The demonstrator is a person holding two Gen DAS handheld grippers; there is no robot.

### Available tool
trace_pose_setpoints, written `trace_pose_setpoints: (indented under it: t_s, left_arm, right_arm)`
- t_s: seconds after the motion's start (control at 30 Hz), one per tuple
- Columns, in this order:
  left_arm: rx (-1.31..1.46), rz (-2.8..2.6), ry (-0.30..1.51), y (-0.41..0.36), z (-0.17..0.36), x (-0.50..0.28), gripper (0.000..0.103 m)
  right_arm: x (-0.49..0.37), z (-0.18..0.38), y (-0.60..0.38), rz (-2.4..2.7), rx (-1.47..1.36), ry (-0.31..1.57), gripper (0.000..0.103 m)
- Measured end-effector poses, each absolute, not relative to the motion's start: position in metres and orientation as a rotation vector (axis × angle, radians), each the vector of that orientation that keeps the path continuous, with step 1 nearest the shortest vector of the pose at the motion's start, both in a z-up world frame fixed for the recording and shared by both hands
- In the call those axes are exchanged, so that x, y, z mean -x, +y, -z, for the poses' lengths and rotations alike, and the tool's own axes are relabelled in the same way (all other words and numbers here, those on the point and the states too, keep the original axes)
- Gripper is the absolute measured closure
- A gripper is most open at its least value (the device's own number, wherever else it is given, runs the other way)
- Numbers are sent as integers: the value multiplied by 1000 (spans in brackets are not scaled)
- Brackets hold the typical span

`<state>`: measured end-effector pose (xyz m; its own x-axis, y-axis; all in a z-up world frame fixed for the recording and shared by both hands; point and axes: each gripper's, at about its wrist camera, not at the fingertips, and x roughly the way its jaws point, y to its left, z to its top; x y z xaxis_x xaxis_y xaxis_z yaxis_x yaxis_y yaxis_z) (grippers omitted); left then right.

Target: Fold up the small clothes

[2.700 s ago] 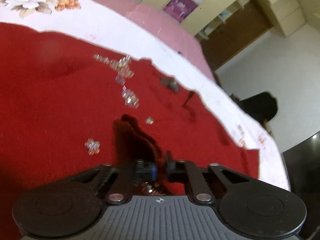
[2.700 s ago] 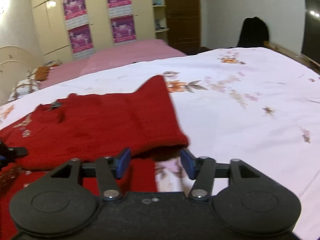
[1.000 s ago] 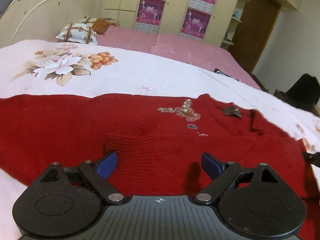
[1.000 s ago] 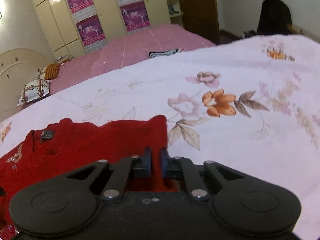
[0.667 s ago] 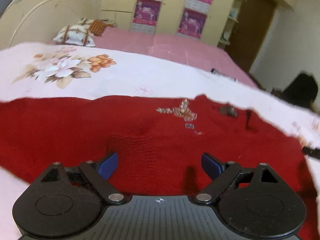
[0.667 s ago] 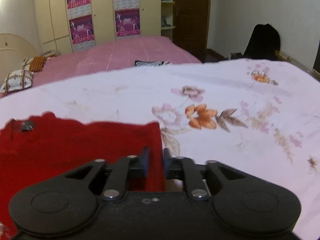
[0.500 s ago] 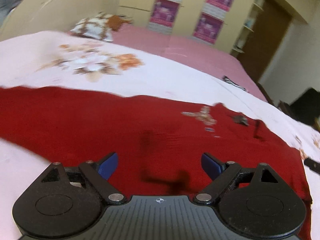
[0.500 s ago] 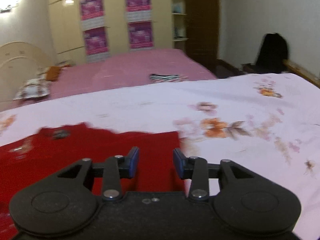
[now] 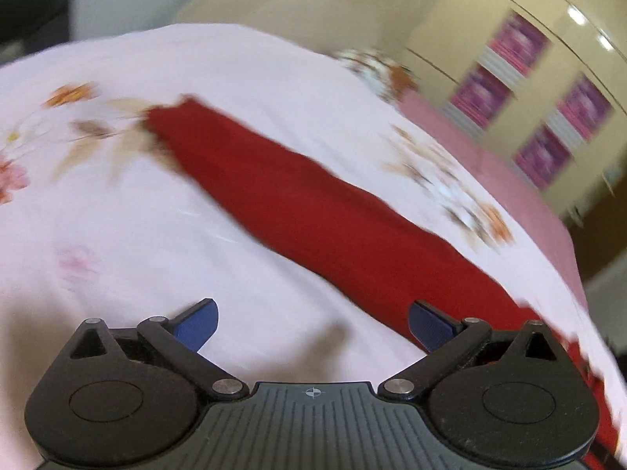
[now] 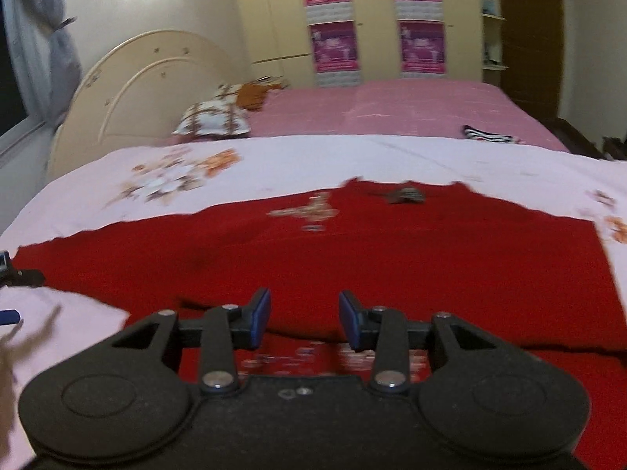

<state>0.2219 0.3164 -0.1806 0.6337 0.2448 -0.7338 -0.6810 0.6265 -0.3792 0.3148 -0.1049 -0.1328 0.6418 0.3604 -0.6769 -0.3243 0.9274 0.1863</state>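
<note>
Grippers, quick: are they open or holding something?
Left gripper: wide open, holding nothing.
Right gripper: just opened, nothing between its jaws, above the red sweater.

Warm indoor light, a ceiling lamp's glare top left, heavy motion blur, fisheye-bent edges.

No words, brands or numbers can be read in either view. The purple posters (image 10: 334, 41) on the cream wardrobe doors (image 10: 282, 11) carry lines of print, but it is too small and soft to make out in the right wrist view, and in the left wrist view the posters (image 9: 480, 96) are smeared by blur. The only sign is a small crosshair mark (image 9: 312, 392) on the grey body of the left tool.
</note>
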Motion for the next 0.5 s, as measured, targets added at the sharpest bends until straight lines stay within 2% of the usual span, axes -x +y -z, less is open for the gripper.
trace_pose_setpoints:
  t_s: [0.07, 0.33, 0.37, 0.4, 0.43, 0.5]
  left_arm:
    - [782, -602, 662, 342, 192, -217, 18]
    - [860, -595, 525, 383, 212, -248, 19]
    - [856, -599, 512, 384, 214, -254, 28]
    - [858, -605, 506, 386, 217, -259, 47]
    - [872, -621, 496, 390, 221, -263, 57]
    - [925, -633, 483, 396, 227, -268, 90]
  right_arm:
    - [-313, 134, -89, -405, -33, 785, 65]
    - [-316, 140, -49, -420, 10, 793, 65]
    - [-317, 141, -47, -416, 17, 791, 65]
    - [-318, 143, -44, -412, 19, 790, 65]
    - [-319, 144, -42, -406, 20, 790, 65]
    - [-323, 147, -38, -396, 23, 793, 65]
